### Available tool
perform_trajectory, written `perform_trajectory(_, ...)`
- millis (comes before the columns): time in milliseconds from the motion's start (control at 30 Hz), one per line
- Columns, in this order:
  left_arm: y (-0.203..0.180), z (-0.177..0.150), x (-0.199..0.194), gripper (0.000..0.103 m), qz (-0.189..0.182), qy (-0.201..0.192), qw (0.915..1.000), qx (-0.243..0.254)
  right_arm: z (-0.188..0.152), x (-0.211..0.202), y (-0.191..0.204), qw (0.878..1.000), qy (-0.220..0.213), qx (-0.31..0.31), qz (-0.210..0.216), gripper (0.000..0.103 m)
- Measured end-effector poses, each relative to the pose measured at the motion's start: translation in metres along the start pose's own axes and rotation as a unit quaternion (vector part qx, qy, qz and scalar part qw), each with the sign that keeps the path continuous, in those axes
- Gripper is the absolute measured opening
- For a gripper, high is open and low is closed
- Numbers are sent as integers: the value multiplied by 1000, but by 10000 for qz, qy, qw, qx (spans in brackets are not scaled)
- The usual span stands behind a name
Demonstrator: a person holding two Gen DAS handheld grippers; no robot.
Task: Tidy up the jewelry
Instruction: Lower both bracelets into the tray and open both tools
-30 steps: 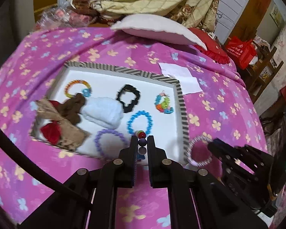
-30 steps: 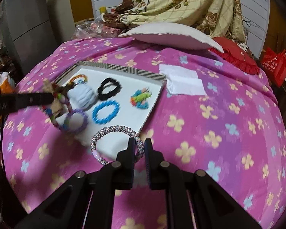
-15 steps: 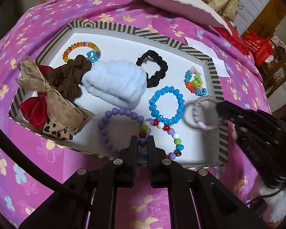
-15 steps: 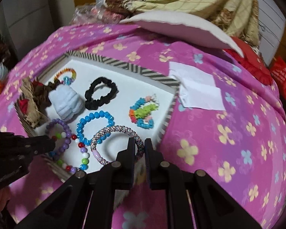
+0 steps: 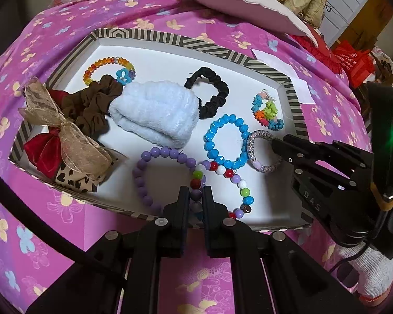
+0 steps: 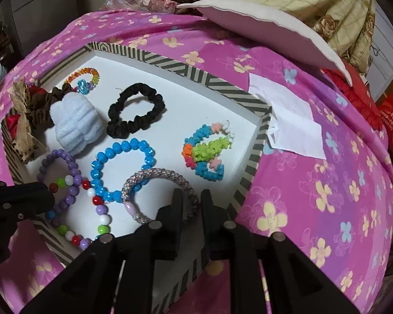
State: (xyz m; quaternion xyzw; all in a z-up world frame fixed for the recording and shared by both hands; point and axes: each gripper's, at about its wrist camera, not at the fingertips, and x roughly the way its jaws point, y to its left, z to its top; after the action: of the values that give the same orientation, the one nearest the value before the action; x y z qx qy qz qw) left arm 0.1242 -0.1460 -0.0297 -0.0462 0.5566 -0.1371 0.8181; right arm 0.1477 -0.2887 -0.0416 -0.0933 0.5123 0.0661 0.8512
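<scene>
A striped-rim white tray (image 5: 186, 41) (image 6: 170, 61) lies on a pink flowered bedspread. My left gripper (image 5: 196, 192) is shut on a multicolour bead bracelet (image 5: 233, 175) at the tray's near edge. The rest of that bracelet (image 6: 99, 209) trails over the tray floor, overlapping a purple bead bracelet (image 5: 144, 180). My right gripper (image 6: 192, 196) has its jaws opening. A grey-pink woven bracelet (image 6: 154, 174) (image 5: 251, 144) rests on the tray floor with its near side between them, beside a blue bead bracelet (image 6: 118, 149). The right gripper (image 5: 276, 144) enters from the right in the left wrist view.
Also in the tray are a black scrunchie (image 5: 212, 91), a fluffy white scrunchie (image 5: 154, 112), a brown scrunchie (image 5: 91, 104), ribbon bows (image 5: 65, 141), a rainbow bead bracelet (image 5: 104, 64) and a bright loom bracelet (image 6: 207, 151). White paper (image 6: 293, 123) and a pillow (image 6: 269, 28) lie beyond.
Both grippers came down into the tray with their bracelets, which now rest on its floor. The right jaws have parted a little; the left has kept still lately.
</scene>
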Motion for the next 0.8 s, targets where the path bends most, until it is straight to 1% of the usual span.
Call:
perform_trajectory(33,0,0,0,30,13,-22,10000,1,-1,-3,0,10000,-29,30,38,21)
perform_trajectory(133,-2,-2,-2,30,8,-52,10000,-1,-3,-11,1,9999,-125,73,55,33)
perform_trajectory(200,-1,-3,-5,30,12,-83,10000,7,-6,-18,0,9998,-179,117,37,38)
perform_trajectory(333,-1,-7,-12,34,56,-161,9999,10,-13,-34,-4,9988,-310,350,148,39)
perform_trajectory(367,-1,-8,-15,35,115,-206,9997,29,-15,-39,-4,9984,-358,404,144,41)
perform_trajectory(400,-1,-10,-18,36,173,-250,9995,48,-18,-45,-4,9979,-417,471,122,44)
perform_trajectory(467,-1,-13,-23,38,259,-345,9990,79,-24,-53,-5,9969,-502,581,153,47)
perform_trajectory(567,0,-19,-31,38,408,-473,9980,84,-31,-65,-1,9952,-620,726,199,49)
perform_trajectory(633,2,-23,-37,38,512,-558,9971,110,-36,-74,3,9939,-722,798,239,52)
perform_trajectory(700,4,-28,-42,38,613,-620,9961,119,-40,-83,8,9923,-820,893,270,58)
perform_trajectory(800,10,-33,-49,38,666,-677,9955,70,-44,-90,15,9906,-891,1001,261,59)
